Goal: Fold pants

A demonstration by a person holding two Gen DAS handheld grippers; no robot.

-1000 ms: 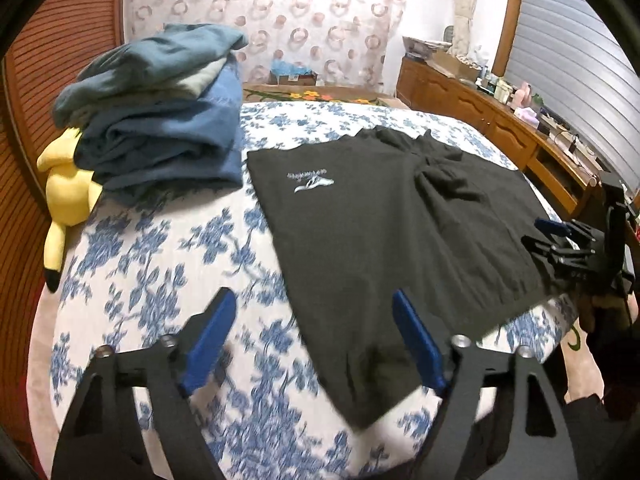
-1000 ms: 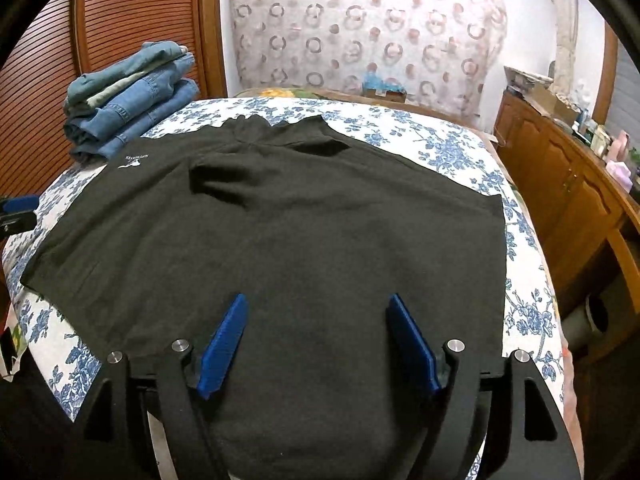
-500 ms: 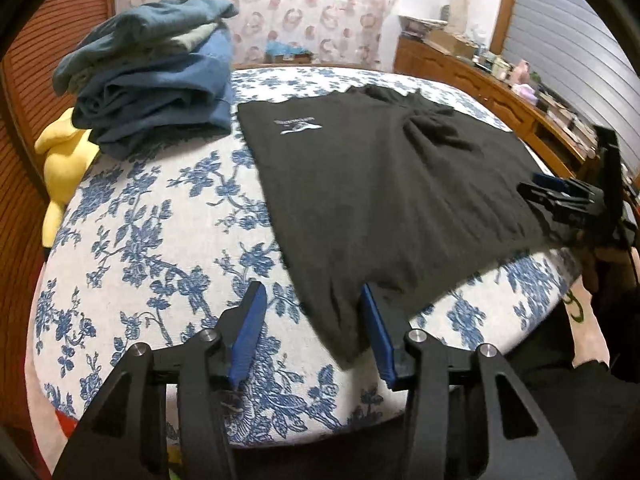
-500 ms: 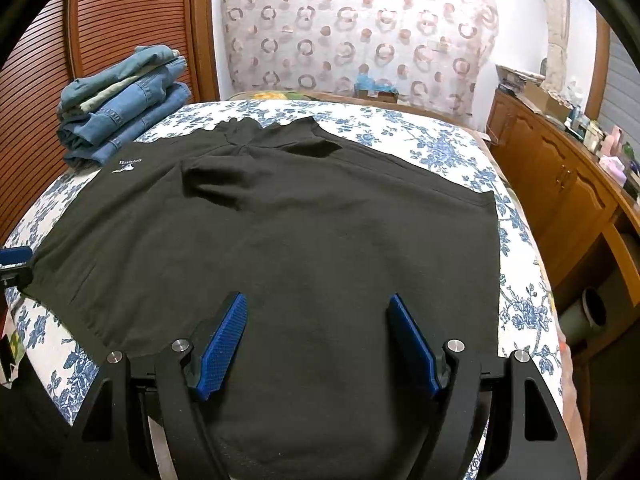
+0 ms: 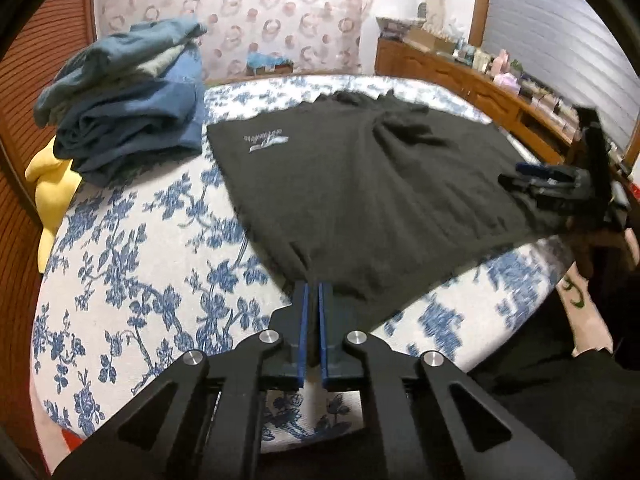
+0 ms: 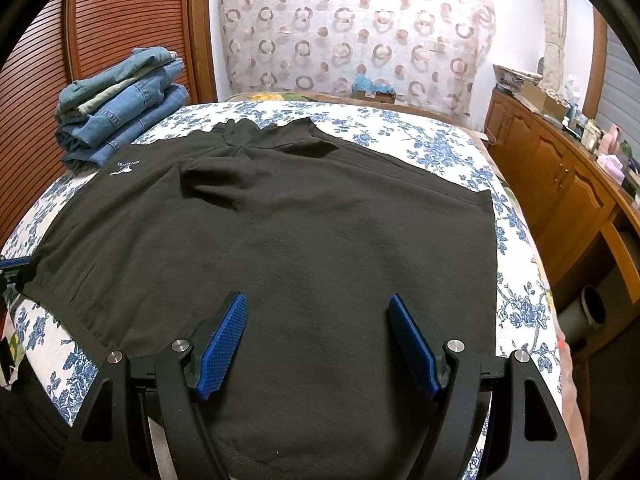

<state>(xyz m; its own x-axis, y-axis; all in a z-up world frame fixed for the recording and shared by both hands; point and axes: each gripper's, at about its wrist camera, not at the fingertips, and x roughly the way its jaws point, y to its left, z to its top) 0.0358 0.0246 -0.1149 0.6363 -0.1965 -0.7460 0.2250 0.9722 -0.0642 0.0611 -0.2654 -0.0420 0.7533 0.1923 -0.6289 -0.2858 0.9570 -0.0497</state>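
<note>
Black pants (image 5: 360, 200) with a small white logo lie spread flat on the blue-flowered bed cover (image 5: 140, 280). In the left wrist view my left gripper (image 5: 312, 292) is shut on the pants' near corner, and creases in the cloth run toward its tips. The right gripper (image 5: 552, 184) shows at the right, over the pants' other side. In the right wrist view my right gripper (image 6: 320, 332) stands open just above the pants (image 6: 320, 220), with cloth below its blue pads (image 6: 224, 340) and nothing pinched. At the left edge the left gripper (image 6: 16, 268) meets the pants' corner.
A stack of folded jeans (image 5: 128, 100) (image 6: 120, 120) sits at the bed's far left corner, with a yellow plush toy (image 5: 52, 196) beside it. A wooden dresser (image 6: 560, 184) with clutter runs along the right. A person's leg (image 5: 588, 320) is at the bed's near right.
My left gripper came in over the pants' near corner and its jaws went from wide open to shut on the cloth. The right gripper stayed open in place.
</note>
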